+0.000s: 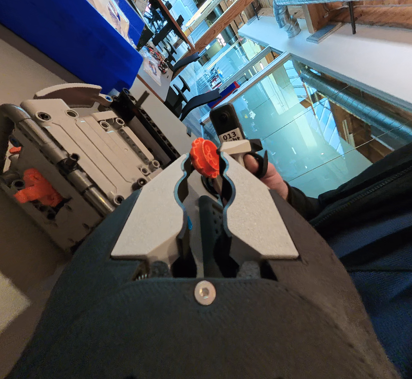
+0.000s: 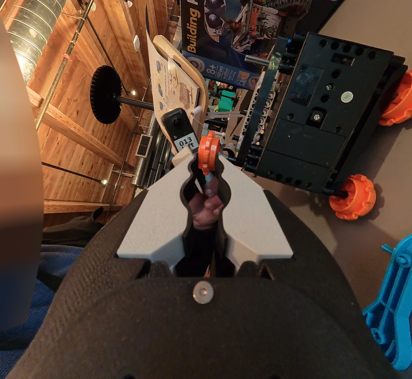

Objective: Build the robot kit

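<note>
An orange wheel (image 1: 205,158) is held in the air just beside the model (image 1: 78,156), clear of the table (image 1: 26,78) on which the model rests. The wheel is met from opposite sides by the two grippers, which face each other tip to tip.

The left gripper (image 1: 204,156) is seen with its jaws drawn in to a narrow gap. The wheel's toothed rim appears to be touched by both tips, so it is judged to be gripped. The right gripper (image 2: 207,158) is likewise nearly closed, with the wheel pinched edge-on between its tips. A pale stub is seen below the wheel in the right wrist view, but what it is cannot be told.

On the model, which is turned with its black underside showing in the right wrist view, two more orange wheels are fitted: a near wheel (image 2: 352,196) and a far wheel (image 2: 396,105). A blue part (image 2: 390,312) lies on the table near the model, on the gripper's side of it. A printed box (image 2: 245,11) and a sheet (image 2: 174,82) on a stand are placed behind the model.
</note>
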Motion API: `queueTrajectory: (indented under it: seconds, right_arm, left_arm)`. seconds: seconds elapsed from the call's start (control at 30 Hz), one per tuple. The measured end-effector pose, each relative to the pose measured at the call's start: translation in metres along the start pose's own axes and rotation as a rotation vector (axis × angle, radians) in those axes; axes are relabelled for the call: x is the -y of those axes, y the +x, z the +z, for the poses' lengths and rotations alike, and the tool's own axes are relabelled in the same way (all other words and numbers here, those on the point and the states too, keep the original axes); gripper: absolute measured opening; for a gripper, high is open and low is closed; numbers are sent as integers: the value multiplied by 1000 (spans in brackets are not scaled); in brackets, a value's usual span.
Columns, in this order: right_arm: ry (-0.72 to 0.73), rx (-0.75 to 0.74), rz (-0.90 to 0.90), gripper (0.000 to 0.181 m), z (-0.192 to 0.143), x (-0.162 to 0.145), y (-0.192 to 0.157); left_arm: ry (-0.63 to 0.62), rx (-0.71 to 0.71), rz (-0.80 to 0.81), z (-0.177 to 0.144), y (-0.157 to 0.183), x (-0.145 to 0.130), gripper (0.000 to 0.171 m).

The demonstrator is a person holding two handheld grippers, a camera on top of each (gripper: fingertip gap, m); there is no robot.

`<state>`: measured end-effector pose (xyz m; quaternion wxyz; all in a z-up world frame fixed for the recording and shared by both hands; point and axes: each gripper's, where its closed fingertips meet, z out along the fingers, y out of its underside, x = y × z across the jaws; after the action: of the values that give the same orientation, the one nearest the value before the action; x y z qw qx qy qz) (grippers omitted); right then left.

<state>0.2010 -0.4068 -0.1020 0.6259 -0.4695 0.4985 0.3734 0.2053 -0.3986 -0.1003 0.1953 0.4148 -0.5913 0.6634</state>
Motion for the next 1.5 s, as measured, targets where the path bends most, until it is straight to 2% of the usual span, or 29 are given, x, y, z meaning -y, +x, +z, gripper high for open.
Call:
queueTrajectory:
  seconds: [0.13,0.23,0.27,0.33,0.4,0.53,0.73,0.87,0.97,1.1,1.33,1.5]
  right_arm:
    - [-4,5,15,13,0,0,0]
    - [-12,5,22,13,0,0,0]
    - [-14,8,28,13,0,0,0]
    - [-19,11,33,13,0,0,0]
    - [-21,7,30,13,0,0,0]
    - [-25,10,38,13,0,-1,0]
    - [-52,-7,-25,15,-1,-1,0]
    - [-98,-117,-246,21,-5,9,3]
    - [-148,-168,-404,11,-4,18,-1]
    - [-213,-163,-441,1,0,16,-1]
    - [-219,-198,-481,0,-4,16,3]
    - [-223,-234,-567,0,-3,14,2]
  left_arm:
    - [-25,17,190,3,9,-9,44]
    - [-5,167,477,1,7,-7,56]
    - [-32,219,598,2,6,-9,60]
    - [-113,310,785,8,-1,-14,63]
    - [-124,308,852,14,2,-13,59]
    - [-106,309,845,14,-1,-7,41]
    - [-129,265,816,15,0,-8,41]
    - [-146,247,774,15,1,-8,41]
    - [-148,239,772,15,0,-8,41]
    - [-152,253,789,15,0,-9,40]
    - [-191,285,802,18,1,-9,40]
    - [-175,296,820,17,1,-10,40]
